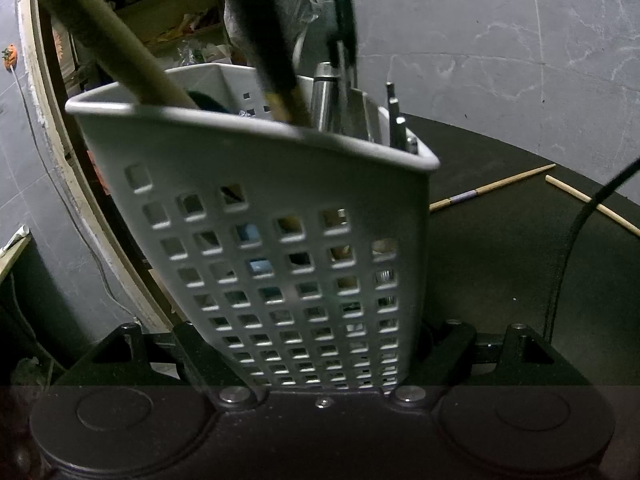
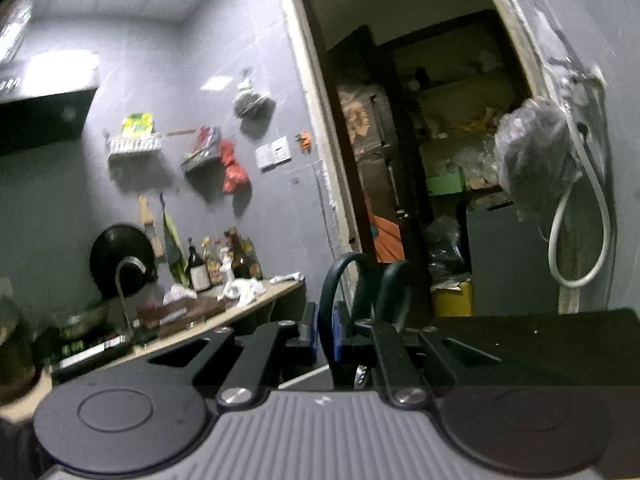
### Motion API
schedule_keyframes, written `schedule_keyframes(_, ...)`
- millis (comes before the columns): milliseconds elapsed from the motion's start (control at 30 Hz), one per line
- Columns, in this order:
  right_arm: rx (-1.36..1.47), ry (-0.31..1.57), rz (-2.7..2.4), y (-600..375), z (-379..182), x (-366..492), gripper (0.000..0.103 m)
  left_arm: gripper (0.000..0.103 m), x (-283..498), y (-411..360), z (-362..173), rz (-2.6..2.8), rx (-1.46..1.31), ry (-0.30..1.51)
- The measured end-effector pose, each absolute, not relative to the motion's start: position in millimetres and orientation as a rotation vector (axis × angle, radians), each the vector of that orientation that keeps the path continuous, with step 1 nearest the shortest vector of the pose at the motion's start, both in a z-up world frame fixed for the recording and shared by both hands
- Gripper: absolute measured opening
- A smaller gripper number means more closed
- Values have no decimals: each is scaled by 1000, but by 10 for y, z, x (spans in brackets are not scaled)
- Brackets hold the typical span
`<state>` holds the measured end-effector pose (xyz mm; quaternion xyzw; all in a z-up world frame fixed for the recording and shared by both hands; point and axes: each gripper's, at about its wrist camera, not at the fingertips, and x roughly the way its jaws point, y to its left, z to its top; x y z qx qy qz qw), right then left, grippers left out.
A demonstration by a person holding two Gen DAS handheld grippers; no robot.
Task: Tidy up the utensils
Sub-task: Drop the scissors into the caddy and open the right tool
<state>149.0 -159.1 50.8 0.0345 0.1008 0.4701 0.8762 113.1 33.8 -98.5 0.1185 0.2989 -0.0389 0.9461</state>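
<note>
**Caddy in my left grip, scissors in my right**

While the dark tabletop (image 1: 500, 280) spreads out to the right of everything, the biggest thing before my left gripper (image 1: 316, 360) is the white perforated utensil caddy (image 1: 280, 216), tilted and clamped between the two fingers, which press on its lower walls from either side. It stands at the table's left edge. Out of it rise a pale wooden handle (image 1: 108, 36), a dark handle with a brass-coloured band (image 1: 272, 52) and several steel utensil handles (image 1: 326, 96) packed toward its right end. On the table beyond the caddy lie two loose wooden chopsticks (image 1: 492, 186), well apart from it, one with a purple band.

My right gripper (image 2: 334, 344) is nearly closed, pinching a pair of dark-handled scissors (image 2: 340, 296) by one finger loop; both loops stick up above the blue pads (image 2: 338, 340). It is raised at the near edge of the dark tabletop, with a doorway (image 2: 420, 140) ahead.
</note>
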Motion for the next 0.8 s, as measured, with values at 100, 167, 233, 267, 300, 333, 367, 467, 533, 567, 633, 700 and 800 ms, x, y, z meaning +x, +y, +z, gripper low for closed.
schedule_keyframes(100, -63, 204, 1022, -1500, 493, 1295, 10, 83, 1138, 333, -977, -81, 245, 608)
schedule_keyframes(167, -122, 206, 1057, -1415, 475, 1206, 10, 84, 1140, 333, -980, -81, 245, 608)
schedule_keyframes(233, -183, 211, 1076, -1289, 454, 1145, 10, 84, 1141, 331, -981, -80, 245, 607)
schedule_keyframes(267, -211, 219, 1076, -1217, 434, 1144, 10, 84, 1142, 331, -980, -80, 245, 608)
schedule_keyframes(300, -219, 236, 1077, -1163, 420, 1162, 10, 84, 1144, 329, -981, -80, 245, 608)
schedule_keyframes(333, -219, 250, 1077, -1134, 413, 1159, 11, 84, 1148, 330, -979, -80, 243, 610)
schedule_keyframes(367, -214, 265, 1076, -1113, 431, 1157, 12, 84, 1151, 330, -978, -80, 243, 611)
schedule_keyframes(467, -198, 297, 1098, -1174, 473, 1130, 46, 84, 1149, 324, -974, -78, 246, 610)
schedule_keyframes(533, -171, 346, 1134, -1257, 492, 1141, 57, 84, 1148, 326, -975, -79, 245, 610)
schedule_keyframes(567, -166, 360, 1134, -1310, 497, 1126, 60, 84, 1147, 327, -975, -80, 245, 609)
schedule_keyframes(633, -157, 344, 1112, -1435, 528, 1081, 73, 84, 1148, 330, -977, -81, 245, 609)
schedule_keyframes(700, -123, 337, 1080, -1581, 589, 1065, 93, 84, 1148, 332, -976, -81, 245, 609)
schedule_keyframes(800, -69, 327, 1000, -1825, 661, 1095, 99, 84, 1147, 330, -971, -82, 248, 610)
